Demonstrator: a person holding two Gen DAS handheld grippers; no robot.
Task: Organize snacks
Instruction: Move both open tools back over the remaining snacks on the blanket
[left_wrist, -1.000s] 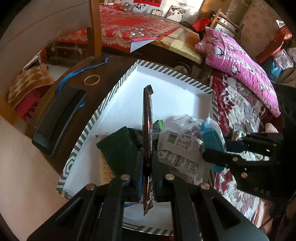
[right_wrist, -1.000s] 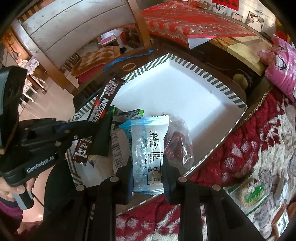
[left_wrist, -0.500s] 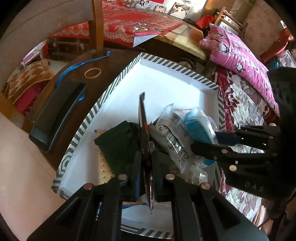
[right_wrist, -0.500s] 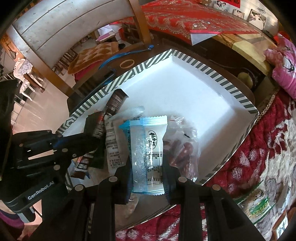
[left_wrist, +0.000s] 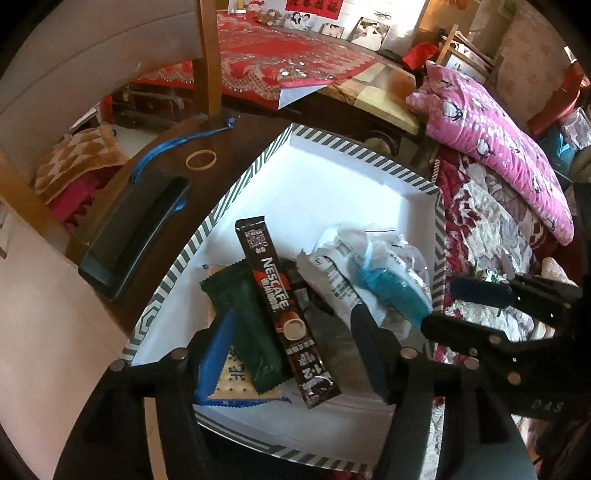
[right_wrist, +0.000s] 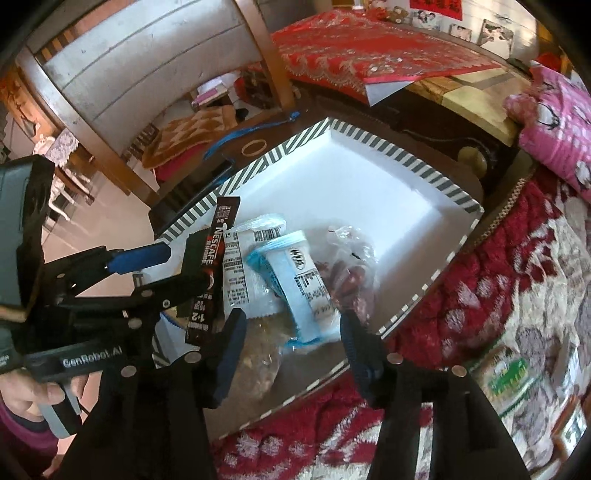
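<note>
Left gripper (left_wrist: 291, 350) over near end of striped-rim white tray (left_wrist: 354, 147); fingers (left_wrist: 216, 354) standing wide, jaws just opened, nothing pressed between pads. Nescafe stick (left_wrist: 284, 310) lying flat in tray between the spread fingers, label up, resting across dark green packet (left_wrist: 251, 325) and a cracker pack (left_wrist: 236, 380) beneath. Right gripper (right_wrist: 291, 347) likewise over tray, fingers (right_wrist: 231, 350) apart, jaws just opened; blue-and-white wrapped snack (right_wrist: 295, 280) lying loose between them, touched by neither pad. White barcode sachet (right_wrist: 240, 273) just left of that snack, overlapping it; clear bag of dark red pieces (right_wrist: 347, 273) just right of it, touching. All snacks clustered at near half of tray; far half of tray bare white. Tray seated on dark wooden surface (left_wrist: 122, 206), right rim beside red patterned blanket (right_wrist: 498, 266). Noted left of tray on surface: black flat case (left_wrist: 136, 232), rubber band (left_wrist: 201, 160), blue cord (left_wrist: 166, 147). Pink pillow (left_wrist: 491, 140) well beyond tray at right. Hand (right_wrist: 33, 398) on left gripper handle seen at lower left of right-wrist view. Exact contents of clear bag not resolvable.
</note>
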